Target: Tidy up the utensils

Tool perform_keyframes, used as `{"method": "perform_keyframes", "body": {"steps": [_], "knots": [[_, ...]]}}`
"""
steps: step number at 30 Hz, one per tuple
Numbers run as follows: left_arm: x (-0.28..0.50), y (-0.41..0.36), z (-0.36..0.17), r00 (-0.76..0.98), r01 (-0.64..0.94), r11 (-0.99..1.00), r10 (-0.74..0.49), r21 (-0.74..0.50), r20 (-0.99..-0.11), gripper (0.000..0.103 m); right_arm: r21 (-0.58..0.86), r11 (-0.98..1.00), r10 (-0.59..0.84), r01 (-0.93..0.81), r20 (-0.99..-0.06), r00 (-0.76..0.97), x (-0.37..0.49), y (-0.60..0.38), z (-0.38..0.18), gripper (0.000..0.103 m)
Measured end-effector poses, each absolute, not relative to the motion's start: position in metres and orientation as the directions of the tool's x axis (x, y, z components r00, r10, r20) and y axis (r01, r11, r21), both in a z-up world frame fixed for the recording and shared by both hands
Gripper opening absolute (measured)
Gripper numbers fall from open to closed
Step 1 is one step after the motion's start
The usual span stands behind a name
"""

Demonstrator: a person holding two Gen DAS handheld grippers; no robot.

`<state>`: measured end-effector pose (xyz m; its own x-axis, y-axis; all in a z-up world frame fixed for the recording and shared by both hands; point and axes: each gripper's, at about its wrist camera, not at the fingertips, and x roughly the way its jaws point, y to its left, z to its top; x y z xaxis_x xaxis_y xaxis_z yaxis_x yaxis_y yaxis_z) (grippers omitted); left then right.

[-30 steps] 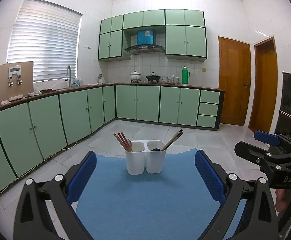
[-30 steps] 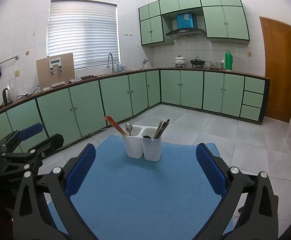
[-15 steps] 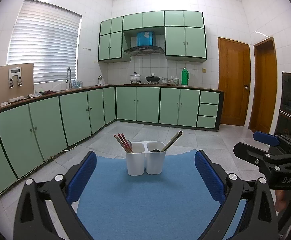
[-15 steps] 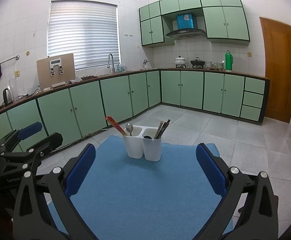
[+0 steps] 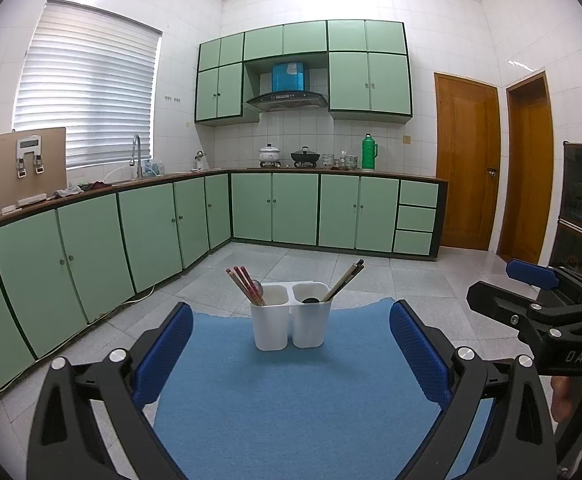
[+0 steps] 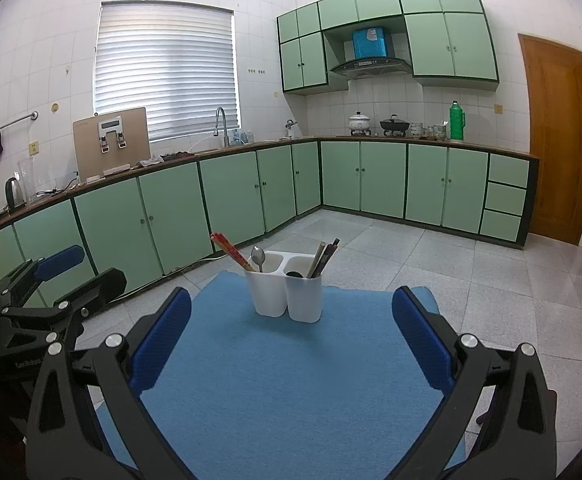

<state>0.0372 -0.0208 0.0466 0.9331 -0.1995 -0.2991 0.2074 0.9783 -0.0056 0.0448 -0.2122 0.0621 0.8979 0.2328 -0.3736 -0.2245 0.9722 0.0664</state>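
A white two-cup utensil holder (image 5: 290,316) (image 6: 289,292) stands at the far end of a blue mat (image 5: 291,392) (image 6: 287,380). Its left cup holds red chopsticks (image 5: 245,285) (image 6: 229,249) and a metal spoon (image 6: 258,257). Its right cup holds dark chopsticks (image 5: 345,279) (image 6: 323,258) and a black spoon (image 5: 311,300). My left gripper (image 5: 291,348) is open and empty, well short of the holder. My right gripper (image 6: 291,340) is likewise open and empty. Each gripper shows at the edge of the other's view: the right gripper (image 5: 539,308) and the left gripper (image 6: 47,300).
Green base cabinets (image 5: 131,232) run along the left and far walls under a counter with a sink tap (image 5: 136,154), pots and a green flask (image 5: 368,152). Wooden doors (image 5: 467,160) stand at the right. Grey tiled floor (image 6: 471,272) surrounds the mat.
Both grippers have drifted slightly back and up from the holder. Nothing was grasped or released.
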Motion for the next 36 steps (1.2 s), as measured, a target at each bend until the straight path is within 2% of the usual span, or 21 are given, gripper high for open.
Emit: {"method": "perform_keyframes", "body": {"steps": [36], "knots": [[0.0371, -0.0205, 0.0472, 0.932, 0.211, 0.978, -0.202, -0.003, -0.301, 0.097, 0.069, 0.973, 0.23, -0.221, -0.38, 0.896, 0.0454, -0.2146, 0.0627, 0.098]]}}
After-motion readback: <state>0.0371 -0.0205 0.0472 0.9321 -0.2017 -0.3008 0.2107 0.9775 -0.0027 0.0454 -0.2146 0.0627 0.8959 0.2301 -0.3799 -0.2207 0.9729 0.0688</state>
